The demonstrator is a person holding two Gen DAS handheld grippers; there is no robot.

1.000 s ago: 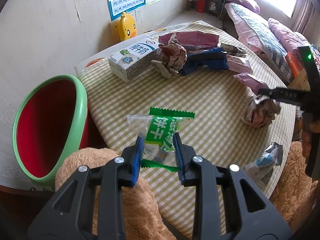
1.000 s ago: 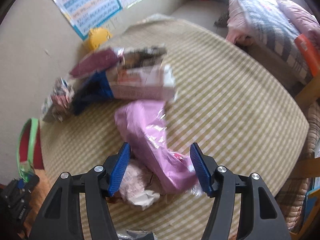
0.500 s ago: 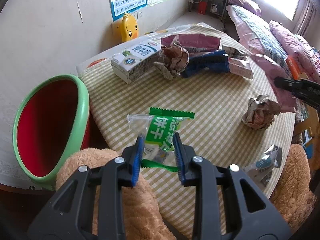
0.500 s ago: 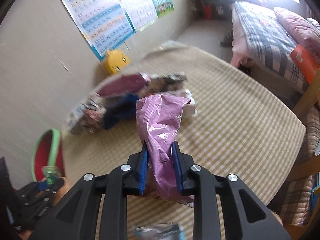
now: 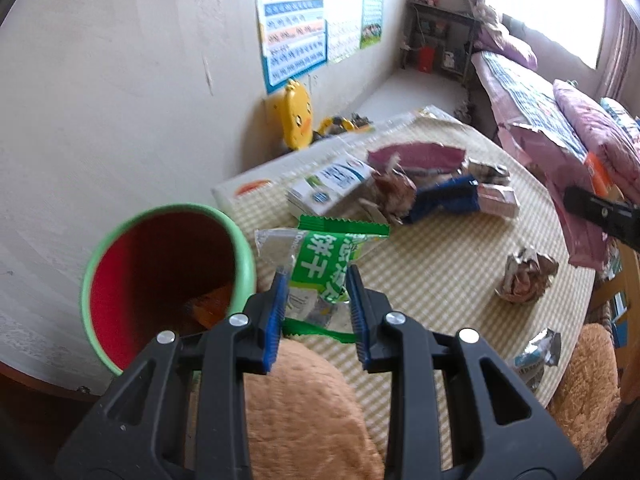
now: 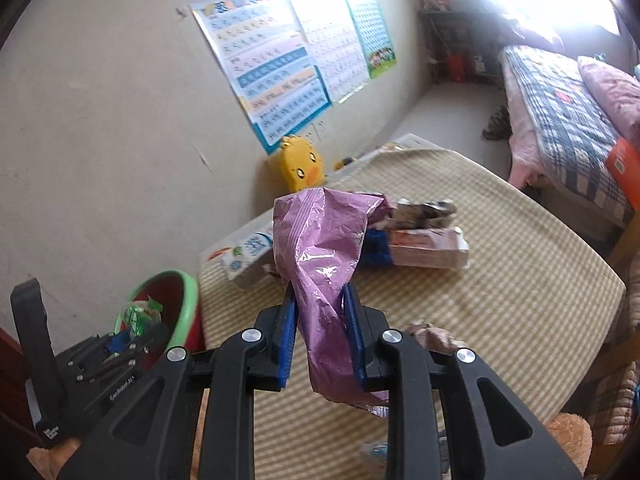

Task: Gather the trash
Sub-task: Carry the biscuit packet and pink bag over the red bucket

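My left gripper (image 5: 316, 280) is shut on a green and clear biscuit wrapper (image 5: 324, 264), held in the air just right of the red bin with a green rim (image 5: 160, 280). The bin holds an orange scrap. My right gripper (image 6: 320, 300) is shut on a crumpled pink plastic bag (image 6: 320, 248), lifted above the checked table (image 6: 500, 280). In the right wrist view the left gripper (image 6: 128, 340) and its wrapper sit by the bin (image 6: 180, 292). The pink bag also shows at the right of the left wrist view (image 5: 560, 184).
On the table lie a milk carton (image 5: 332, 188), a maroon packet (image 5: 416, 156), a blue wrapper (image 5: 444, 196), a crumpled paper ball (image 5: 524, 276) and a silver wrapper (image 5: 536, 352). Brown plush chairs (image 5: 304, 408) stand at the near edge. A yellow duck toy (image 6: 300, 164) stands by the wall.
My right gripper closed on the pink bag and lifted it off the table. My left gripper rose with the biscuit wrapper and moved toward the bin.
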